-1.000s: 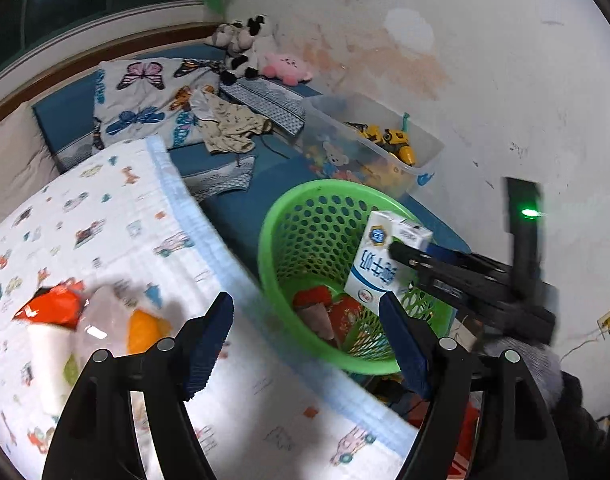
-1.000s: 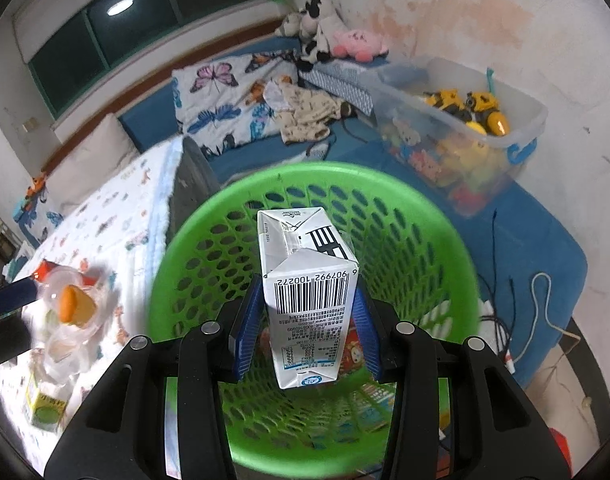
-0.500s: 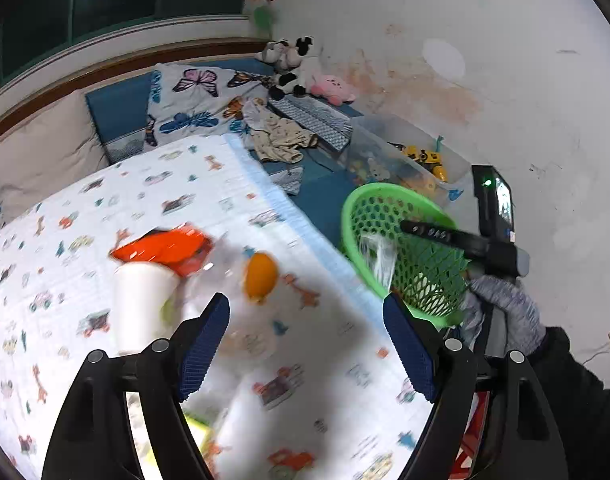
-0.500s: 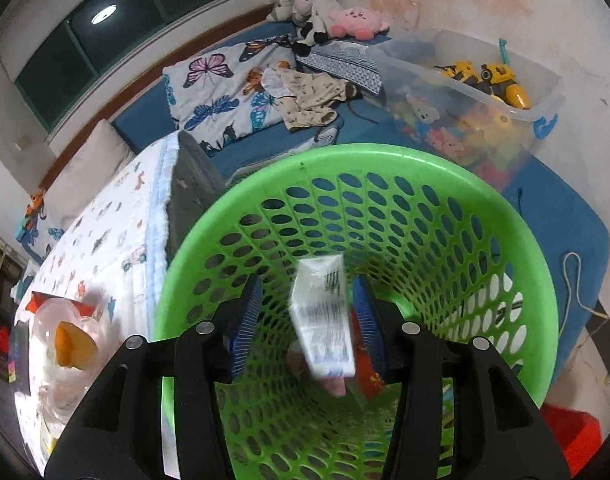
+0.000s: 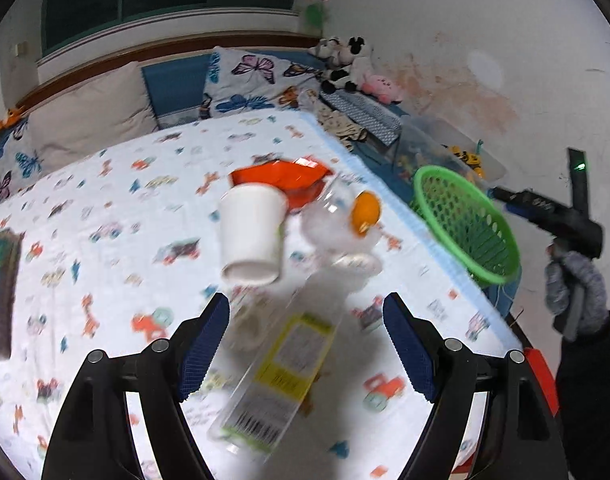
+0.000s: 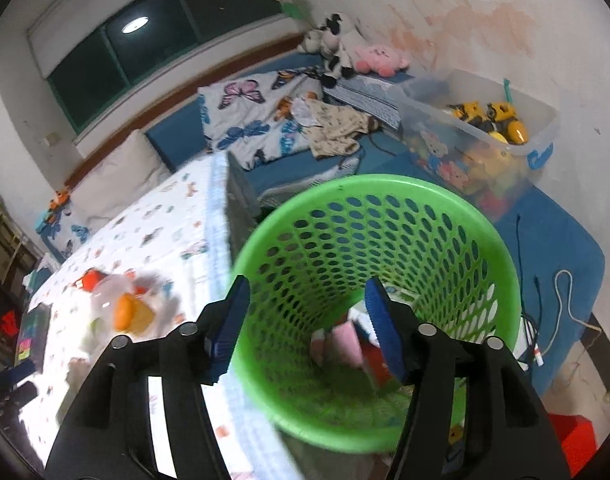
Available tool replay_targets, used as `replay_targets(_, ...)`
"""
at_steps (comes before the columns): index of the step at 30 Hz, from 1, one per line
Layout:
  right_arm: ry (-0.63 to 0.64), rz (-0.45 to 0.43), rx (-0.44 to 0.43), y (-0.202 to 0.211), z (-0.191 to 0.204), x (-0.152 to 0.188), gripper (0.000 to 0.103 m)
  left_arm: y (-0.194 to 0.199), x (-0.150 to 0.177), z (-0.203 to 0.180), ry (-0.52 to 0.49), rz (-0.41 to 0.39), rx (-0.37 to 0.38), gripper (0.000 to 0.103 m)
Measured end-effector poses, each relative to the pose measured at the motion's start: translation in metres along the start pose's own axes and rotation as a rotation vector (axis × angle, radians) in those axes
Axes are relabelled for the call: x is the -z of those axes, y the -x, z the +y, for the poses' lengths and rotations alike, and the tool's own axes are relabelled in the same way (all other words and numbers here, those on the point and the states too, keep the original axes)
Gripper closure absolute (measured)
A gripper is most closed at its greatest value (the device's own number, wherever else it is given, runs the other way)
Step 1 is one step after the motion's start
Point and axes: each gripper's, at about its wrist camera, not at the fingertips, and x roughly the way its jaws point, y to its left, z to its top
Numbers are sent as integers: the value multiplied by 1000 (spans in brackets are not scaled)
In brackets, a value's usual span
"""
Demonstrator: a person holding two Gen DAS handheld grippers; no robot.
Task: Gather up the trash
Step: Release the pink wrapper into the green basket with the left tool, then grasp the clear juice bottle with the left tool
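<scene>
My left gripper (image 5: 305, 304) is open above the printed bedsheet (image 5: 105, 200). A clear bottle with a yellow label (image 5: 281, 372) lies on the sheet between and below its fingers, untouched. Beyond it lie a white paper cup (image 5: 251, 232), an orange wrapper (image 5: 281, 178) and a clear plastic piece with an orange part (image 5: 345, 224). My right gripper (image 6: 307, 286) hangs over the green basket (image 6: 377, 248), its jaws opening with nothing between them. Trash (image 6: 345, 344) lies on the basket's bottom. In the left wrist view, the basket (image 5: 465, 220) stands at the bed's right edge under the right gripper (image 5: 505, 200).
A clear toy bin (image 6: 485, 132) sits behind the basket on the blue mat (image 6: 545, 240), with cables (image 6: 561, 292) to the right. Butterfly pillows (image 5: 257, 80) and plush toys (image 6: 337, 52) line the wall. A dark flat object (image 5: 1, 292) lies at the bed's left edge.
The right gripper let go of the milk carton, which dropped into the basket, and its jaws spread. The left gripper swung left from the basket to over the trash on the bed.
</scene>
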Motion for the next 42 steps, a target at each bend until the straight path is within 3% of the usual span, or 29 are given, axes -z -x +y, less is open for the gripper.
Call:
replay_targets(7,45,-15,-55,23,28,18,35,2,28,15,-30,34,-13,27)
replay_targets(13,92,-4,-97,33,54,32,33,-4,29,18,-48,56,14,27)
replay_targets(22,126,16,-140,30,80,46,31,-17,34,5,-100,98,50,41)
replay_targets(24,132,22,-144,28,83,47,31,-21,34,2,-107,110,56,46)
replay_targets(30,135,24,-144,27,83,49,31,-25,31,-8,-139,115,82,51)
replay_targets(34,123,30,-147,25,80,50,31,-30,27,-17,-177,109,40,52)
replay_targets(42,121,41,-152,22,79,55,31,-42,11,-8,-150,136,123,52)
